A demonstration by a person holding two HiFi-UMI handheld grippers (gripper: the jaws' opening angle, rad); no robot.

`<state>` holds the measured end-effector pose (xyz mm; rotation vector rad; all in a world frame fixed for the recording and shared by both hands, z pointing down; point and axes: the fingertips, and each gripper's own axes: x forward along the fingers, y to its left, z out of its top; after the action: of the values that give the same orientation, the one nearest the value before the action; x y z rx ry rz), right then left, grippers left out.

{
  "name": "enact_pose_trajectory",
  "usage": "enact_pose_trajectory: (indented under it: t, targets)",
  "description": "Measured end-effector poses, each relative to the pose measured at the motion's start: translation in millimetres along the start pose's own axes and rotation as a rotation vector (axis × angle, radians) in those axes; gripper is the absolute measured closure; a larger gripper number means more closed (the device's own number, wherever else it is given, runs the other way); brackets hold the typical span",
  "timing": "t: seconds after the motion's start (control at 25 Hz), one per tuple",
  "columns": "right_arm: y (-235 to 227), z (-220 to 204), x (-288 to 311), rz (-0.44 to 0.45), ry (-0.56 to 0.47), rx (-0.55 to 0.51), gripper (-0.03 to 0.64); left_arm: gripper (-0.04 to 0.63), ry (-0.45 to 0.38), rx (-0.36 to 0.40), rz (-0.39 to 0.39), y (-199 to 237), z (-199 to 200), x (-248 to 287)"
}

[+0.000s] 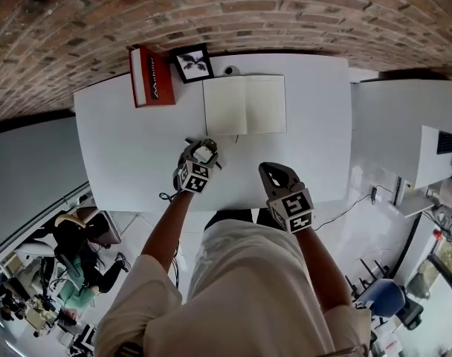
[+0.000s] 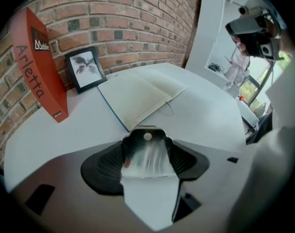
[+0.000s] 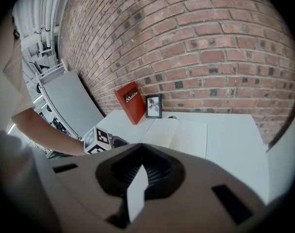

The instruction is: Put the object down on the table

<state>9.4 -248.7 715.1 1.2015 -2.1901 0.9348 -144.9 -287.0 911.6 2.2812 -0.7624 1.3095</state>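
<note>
My left gripper (image 1: pixel 204 152) is over the white table (image 1: pixel 122 140), just in front of the open notebook (image 1: pixel 244 104). Its jaws stand wide, shut on a small glossy pack (image 2: pixel 146 157) with a dark top edge and a round hang hole. The pack (image 1: pixel 204 153) shows pale between the fingers in the head view. Whether it touches the table I cannot tell. My right gripper (image 1: pixel 271 171) hovers at the table's front edge, to the right of the left one. Its jaws (image 3: pixel 140 169) are shut with nothing in them.
A red box (image 1: pixel 152 76) stands at the back left against the brick wall, beside a small framed picture (image 1: pixel 192 63). The notebook (image 2: pixel 138 98) lies open ahead of the left gripper. Another white table (image 1: pixel 393 125) stands to the right.
</note>
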Motion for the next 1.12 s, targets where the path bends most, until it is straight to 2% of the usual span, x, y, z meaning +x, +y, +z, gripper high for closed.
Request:
enact_pose_trajectory:
  t: [0.16,0.52,0.84,1.0,1.12]
  targets:
    - [1,-1,0,-0.01,0.0,0.005,0.614,0.317,-0.002,0.02,0.002,-1,0,2]
    - [7,1,-6,-0.016,-0.009,-0.011,0.614,0.276,-0.037,-0.014,-0.022,-7,4,-2]
    - [20,8,-22,-0.027,-0.032,-0.056,0.614,0.278,-0.076,-0.025,-0.013,-12,12,-26]
    - [25,15,-32,-0.041,-0.052,-0.081,0.615,0.281,-0.079,0.002,-0.006,-16,15,-41]
    - [28,19,-39,-0.051,-0.067,-0.094,0.614,0.299,-0.112,0.001,0.005,-17,23,-54]
